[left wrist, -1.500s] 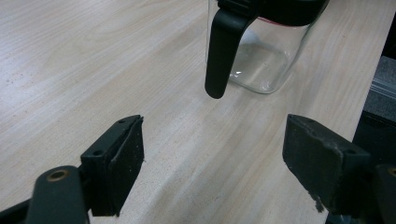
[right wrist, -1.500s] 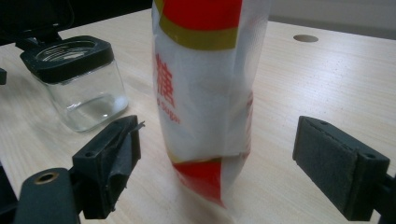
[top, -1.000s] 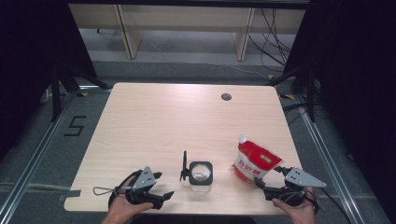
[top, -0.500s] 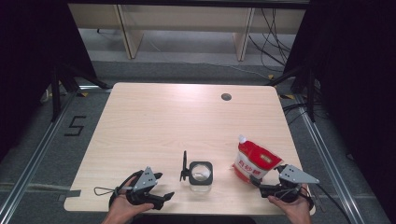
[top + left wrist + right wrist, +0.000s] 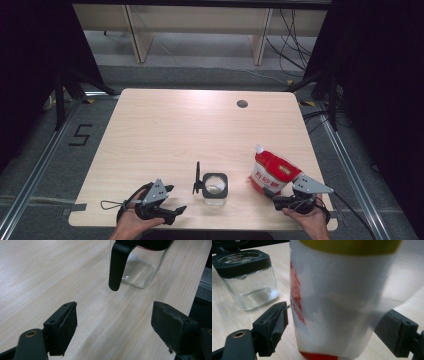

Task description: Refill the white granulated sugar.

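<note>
Little has moved: right gripper [image 5: 337,333] still straddles the red sugar pouch [image 5: 274,173] at the near right, jaws wide, nothing gripped; left gripper [image 5: 115,330] gapes before the empty glass jar [image 5: 215,185]; pouring remains undone

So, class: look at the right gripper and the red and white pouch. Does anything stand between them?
Nothing visible does. The right gripper is open, its jaws on either side of the pouch with only small gaps. The glass jar stands off to one side on the table, out of the way.
</note>
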Tool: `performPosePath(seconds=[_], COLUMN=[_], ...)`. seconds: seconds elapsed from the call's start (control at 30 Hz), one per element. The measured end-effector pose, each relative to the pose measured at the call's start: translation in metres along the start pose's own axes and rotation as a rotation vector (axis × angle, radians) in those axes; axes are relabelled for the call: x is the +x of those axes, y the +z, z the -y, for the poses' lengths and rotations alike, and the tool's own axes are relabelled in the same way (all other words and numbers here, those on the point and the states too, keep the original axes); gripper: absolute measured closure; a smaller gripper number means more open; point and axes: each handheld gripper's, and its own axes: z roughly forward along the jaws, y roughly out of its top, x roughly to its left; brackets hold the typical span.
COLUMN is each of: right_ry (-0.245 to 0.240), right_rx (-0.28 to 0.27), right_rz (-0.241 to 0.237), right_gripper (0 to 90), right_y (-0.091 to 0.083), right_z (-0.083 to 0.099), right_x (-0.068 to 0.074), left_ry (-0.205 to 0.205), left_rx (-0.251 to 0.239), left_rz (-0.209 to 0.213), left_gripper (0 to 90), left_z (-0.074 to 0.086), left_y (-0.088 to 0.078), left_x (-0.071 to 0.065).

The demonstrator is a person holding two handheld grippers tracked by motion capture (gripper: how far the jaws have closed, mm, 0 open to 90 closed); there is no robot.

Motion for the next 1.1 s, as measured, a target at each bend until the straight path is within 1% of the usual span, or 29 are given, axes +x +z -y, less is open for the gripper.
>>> performPosePath(seconds=[0.03, 0.07, 0.1, 0.13, 0.17, 0.2, 0.23, 0.3, 0.33, 0.37, 0.4, 0.43, 0.5, 0.53, 0.57, 0.6, 0.67, 0.7, 0.73, 0.77, 0.83, 0.87, 0.9, 0.93, 0.97, 1.0, 1.03, 1.07, 1.1], right_ry=[-0.031, -0.045, -0.067, -0.054, -0.053, -0.056, -0.042, -0.057, -0.033, -0.042, -0.030, 0.000, -0.037, -0.022, 0.007, 0.029, 0.027, -0.001, 0.019, 0.011, 0.022, -0.018, -0.022, -0.005, -0.006, 0.002, 0.009, -0.032, -0.036], right_rx=[-0.018, -0.026, -0.045, -0.044, -0.048, -0.053, -0.042, -0.054, -0.056, -0.064, -0.065, -0.041, -0.072, -0.059, -0.053, -0.037, -0.041, -0.068, -0.061, -0.056, -0.069, -0.071, -0.080, -0.053, -0.059, -0.051, -0.062, -0.069, -0.073], right_rz=[-0.001, 0.007, 0.005, 0.005, 0.002, 0.006, -0.003, 0.005, 0.006, 0.003, 0.002, -0.017, -0.024, -0.025, -0.042, -0.042, -0.043, -0.048, -0.050, -0.043, -0.044, -0.052, -0.042, -0.051, -0.040, -0.044, -0.034, -0.055, -0.055], right_gripper=[17.9, 18.5, 18.7, 18.7, 18.7, 18.9, 19.1, 19.4, 19.6, 19.7, 19.9, 20.3, 21.6, 21.5, 21.5, 21.5, 21.5, 22.1, 22.4, 23.0, 23.1, 23.1, 23.1, 23.2, 23.6, 23.8, 23.9, 24.0, 24.4], right_y=[0.002, 0.002, 0.003, 0.003, 0.003, 0.004, 0.004, 0.004, 0.004, 0.004, 0.005, 0.004, 0.008, 0.007, 0.008, 0.008, 0.009, 0.012, 0.012, 0.013, 0.014, 0.017, 0.019, 0.018, 0.018, 0.018, 0.020, 0.020, 0.021], right_z=[0.000, -0.001, -0.001, -0.001, -0.001, -0.001, -0.001, -0.001, 0.000, 0.000, 0.000, 0.000, 0.001, 0.002, 0.003, 0.003, 0.004, 0.004, 0.004, 0.004, 0.004, 0.004, 0.004, 0.004, 0.004, 0.004, 0.004, 0.002, 0.002], right_x=[-0.002, -0.002, -0.004, -0.003, -0.003, -0.003, -0.002, -0.004, -0.002, -0.003, -0.003, -0.001, -0.003, -0.003, -0.001, 0.001, 0.000, -0.003, -0.002, -0.002, -0.001, -0.004, -0.004, -0.003, -0.003, -0.003, -0.002, -0.005, -0.005], left_ry=[-0.001, 0.001, 0.001, -0.003, 0.007, -0.010, -0.015, -0.016, -0.017, -0.018, -0.017, -0.017, -0.019, -0.019, -0.002, 0.003, 0.007, 0.009, 0.010, 0.008, 0.007, 0.007, 0.007, 0.010, 0.009, 0.009, 0.008, 0.009, 0.022], left_rx=[-0.005, 0.005, -0.001, -0.003, 0.002, 0.009, 0.009, 0.000, -0.001, -0.007, -0.009, -0.009, -0.007, -0.007, -0.007, -0.007, -0.007, -0.007, -0.010, -0.007, -0.007, -0.007, -0.007, -0.009, -0.009, -0.008, -0.006, -0.004, 0.008], left_rz=[-0.007, 0.001, 0.001, 0.000, -0.007, -0.008, -0.008, -0.008, -0.008, -0.007, -0.008, -0.009, -0.008, -0.008, -0.006, -0.006, -0.005, -0.004, -0.005, -0.004, -0.004, -0.004, -0.004, -0.004, -0.003, -0.003, -0.003, 0.001, 0.004], left_gripper=[20.5, 20.5, 20.5, 20.5, 20.5, 20.5, 20.5, 20.5, 20.5, 20.5, 20.5, 20.5, 20.5, 20.6, 20.6, 20.6, 20.6, 20.6, 20.6, 20.6, 20.6, 20.6, 20.6, 20.6, 20.6, 20.6, 20.6, 20.6, 20.7], left_z=[0.000, 0.000, 0.000, 0.000, 0.000, 0.001, 0.001, 0.001, 0.001, 0.001, 0.001, 0.001, 0.001, 0.001, 0.001, 0.001, 0.001, 0.001, 0.001, 0.001, 0.001, 0.001, 0.001, 0.001, 0.001, 0.000, 0.000, 0.000, 0.000], left_y=[0.000, 0.000, 0.000, 0.000, 0.000, 0.000, 0.000, 0.000, 0.001, 0.001, 0.001, 0.001, 0.001, 0.001, 0.001, 0.001, 0.001, 0.001, 0.002, 0.001, 0.002, 0.002, 0.002, 0.002, 0.002, 0.002, 0.002, 0.002, 0.001], left_x=[0.000, 0.000, 0.000, 0.000, 0.000, -0.001, -0.001, -0.001, -0.002, -0.002, -0.002, -0.002, -0.002, -0.002, -0.001, -0.001, 0.000, 0.000, -0.001, -0.001, -0.001, -0.001, -0.001, -0.001, -0.001, -0.001, -0.001, -0.001, 0.001])
